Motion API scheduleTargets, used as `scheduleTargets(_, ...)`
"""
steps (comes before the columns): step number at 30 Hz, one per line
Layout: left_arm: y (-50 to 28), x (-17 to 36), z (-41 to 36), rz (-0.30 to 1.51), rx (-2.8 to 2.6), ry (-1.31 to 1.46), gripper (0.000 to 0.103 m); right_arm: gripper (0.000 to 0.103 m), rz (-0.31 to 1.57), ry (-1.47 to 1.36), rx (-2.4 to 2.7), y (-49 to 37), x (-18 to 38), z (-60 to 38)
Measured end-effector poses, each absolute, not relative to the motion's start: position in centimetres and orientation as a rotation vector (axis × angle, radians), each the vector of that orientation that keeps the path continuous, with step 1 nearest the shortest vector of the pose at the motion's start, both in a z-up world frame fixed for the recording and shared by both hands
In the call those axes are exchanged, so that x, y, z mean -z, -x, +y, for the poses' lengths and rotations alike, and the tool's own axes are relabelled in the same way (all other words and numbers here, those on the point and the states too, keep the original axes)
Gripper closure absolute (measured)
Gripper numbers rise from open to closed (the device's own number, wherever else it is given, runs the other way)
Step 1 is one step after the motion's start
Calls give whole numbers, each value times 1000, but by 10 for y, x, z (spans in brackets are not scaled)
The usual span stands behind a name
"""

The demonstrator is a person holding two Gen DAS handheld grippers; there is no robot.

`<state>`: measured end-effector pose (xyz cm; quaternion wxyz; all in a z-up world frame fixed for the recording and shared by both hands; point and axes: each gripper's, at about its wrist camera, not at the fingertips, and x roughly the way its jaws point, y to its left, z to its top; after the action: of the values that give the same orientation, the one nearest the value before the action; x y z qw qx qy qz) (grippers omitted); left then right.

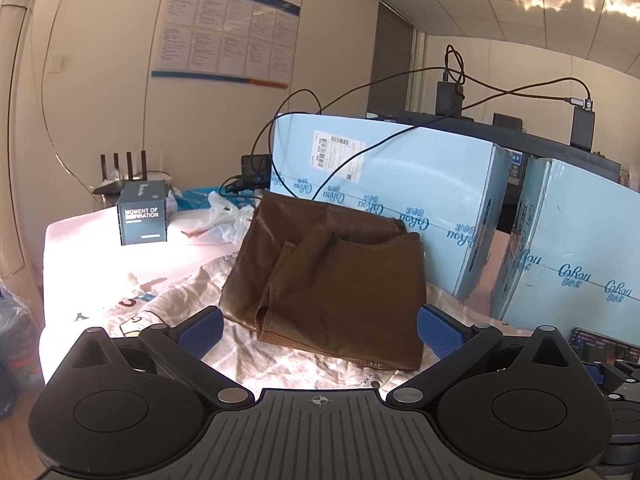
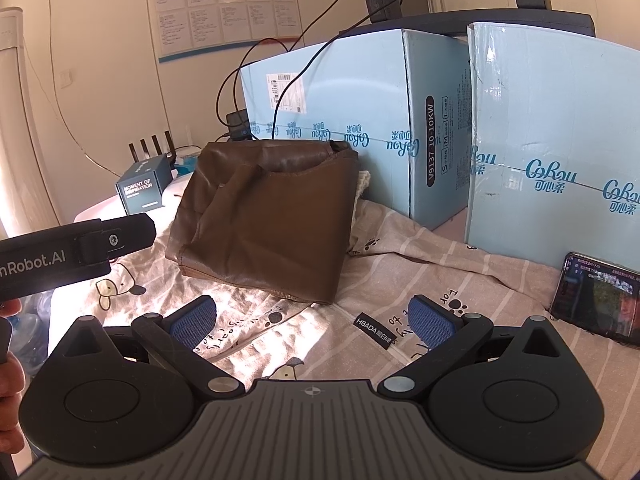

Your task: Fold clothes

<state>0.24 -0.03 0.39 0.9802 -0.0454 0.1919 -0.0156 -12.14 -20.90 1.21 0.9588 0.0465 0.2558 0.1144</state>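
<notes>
A brown leather-like garment [image 1: 328, 276] lies folded into a rough rectangle on a patterned cloth [image 1: 180, 300], its far edge against a light blue carton. It also shows in the right wrist view [image 2: 268, 220]. My left gripper [image 1: 320, 332] is open and empty, its blue pads just before the garment's near edge. My right gripper [image 2: 312, 320] is open and empty, a little short of the garment's near edge, over the patterned cloth [image 2: 400, 280]. The left gripper's black body [image 2: 76, 248] shows at the left of the right wrist view.
Two light blue cartons [image 2: 340, 120] [image 2: 560, 140] stand behind and to the right. A phone [image 2: 596, 296] leans on the right carton. A small dark box [image 1: 142, 216], a white plastic bag [image 1: 228, 216], a router and cables sit at the far left.
</notes>
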Motion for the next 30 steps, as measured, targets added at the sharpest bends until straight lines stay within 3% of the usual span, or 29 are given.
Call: scheduleTargets(30, 7, 31, 2, 352, 312, 226, 0, 0, 461, -113, 60, 177, -19, -245)
